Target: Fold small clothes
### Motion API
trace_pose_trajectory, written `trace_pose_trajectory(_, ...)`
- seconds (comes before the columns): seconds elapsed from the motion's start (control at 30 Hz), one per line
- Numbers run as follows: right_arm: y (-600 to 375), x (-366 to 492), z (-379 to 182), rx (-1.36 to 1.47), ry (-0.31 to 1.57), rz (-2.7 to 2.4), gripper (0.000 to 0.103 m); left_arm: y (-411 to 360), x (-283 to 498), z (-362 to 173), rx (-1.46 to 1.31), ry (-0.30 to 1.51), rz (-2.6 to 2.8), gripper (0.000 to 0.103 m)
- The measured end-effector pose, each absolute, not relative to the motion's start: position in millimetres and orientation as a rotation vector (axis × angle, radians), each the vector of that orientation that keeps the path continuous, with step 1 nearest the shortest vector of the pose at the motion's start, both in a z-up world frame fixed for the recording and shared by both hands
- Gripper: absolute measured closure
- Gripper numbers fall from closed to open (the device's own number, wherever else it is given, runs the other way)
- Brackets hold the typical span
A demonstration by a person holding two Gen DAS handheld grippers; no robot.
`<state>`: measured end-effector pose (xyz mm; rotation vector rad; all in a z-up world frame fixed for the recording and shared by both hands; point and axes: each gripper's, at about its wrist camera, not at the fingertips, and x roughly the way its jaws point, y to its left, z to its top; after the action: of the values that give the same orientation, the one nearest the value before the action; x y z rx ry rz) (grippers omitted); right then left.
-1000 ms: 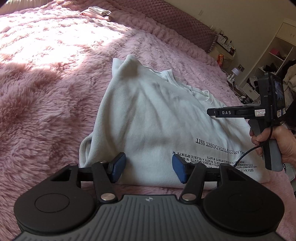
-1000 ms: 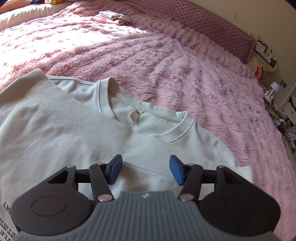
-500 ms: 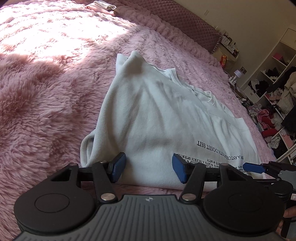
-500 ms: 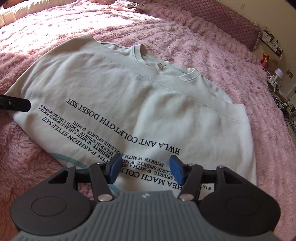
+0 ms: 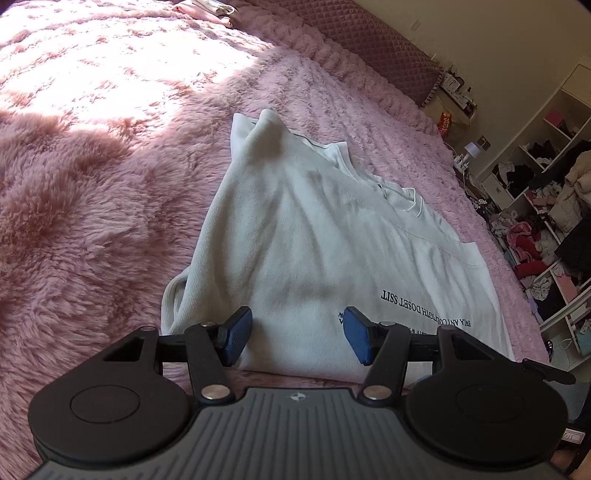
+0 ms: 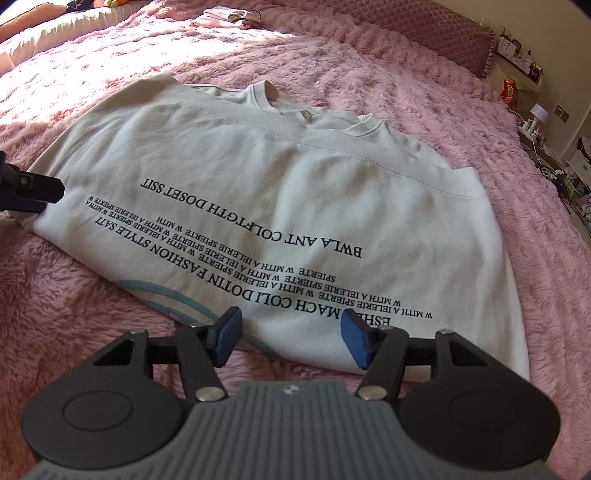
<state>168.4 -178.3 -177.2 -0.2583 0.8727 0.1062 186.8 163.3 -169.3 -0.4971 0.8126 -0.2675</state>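
A pale sweatshirt (image 5: pixel 317 236) with black upside-down lettering lies folded on the pink fluffy bedspread (image 5: pixel 92 206), collar at the far end. My left gripper (image 5: pixel 297 336) is open over the shirt's near left corner, and its blue pads (image 5: pixel 236 334) press on nothing. One left finger (image 6: pixel 29 190) shows at the shirt's left edge in the right wrist view. My right gripper (image 6: pixel 290 341) hovers over the sweatshirt's (image 6: pixel 280 192) near folded edge. Its jaws are opening, with only cloth below the gap. A tip of the right gripper (image 5: pixel 546 373) shows at the lower right.
A small stack of folded pink clothes (image 6: pixel 229 16) lies at the bed's far end. A quilted headboard (image 5: pixel 388 48) runs along the far side. Past the bed's right edge are a lamp (image 6: pixel 537 110) and open shelves full of clothes (image 5: pixel 546 206).
My right gripper has moved from the collar back to the shirt's near printed edge, and its jaws stand slightly wider. In the left view it dropped to the lower right corner. The left gripper has stayed put.
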Motion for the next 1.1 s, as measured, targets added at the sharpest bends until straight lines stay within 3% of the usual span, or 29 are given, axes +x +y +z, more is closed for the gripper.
trace_pose_trajectory(0.23,-134.8,140.7,-156.3,-0.276,0.738,0.245,0.046,208.8,188.1,-141.6,-0.471,0.776,-0.23,0.036)
trace_pose_trajectory(0.33,-103.6,134.0,-155.4,-0.321,0.693,0.312,0.033,226.0,192.4,-141.9,-0.536,0.765,-0.241,0.036)
trace_pose_trajectory(0.73,11.7,118.5,-202.7,-0.827,0.518,0.397,0.031,242.8,226.9,-166.5,-0.647,0.819,-0.233,0.036)
trace_pose_trajectory(1.1,63.4,128.0,-221.6,-0.913,0.385,0.416,0.031,252.7,277.9,-191.4,-0.662,0.907,-0.262,0.036)
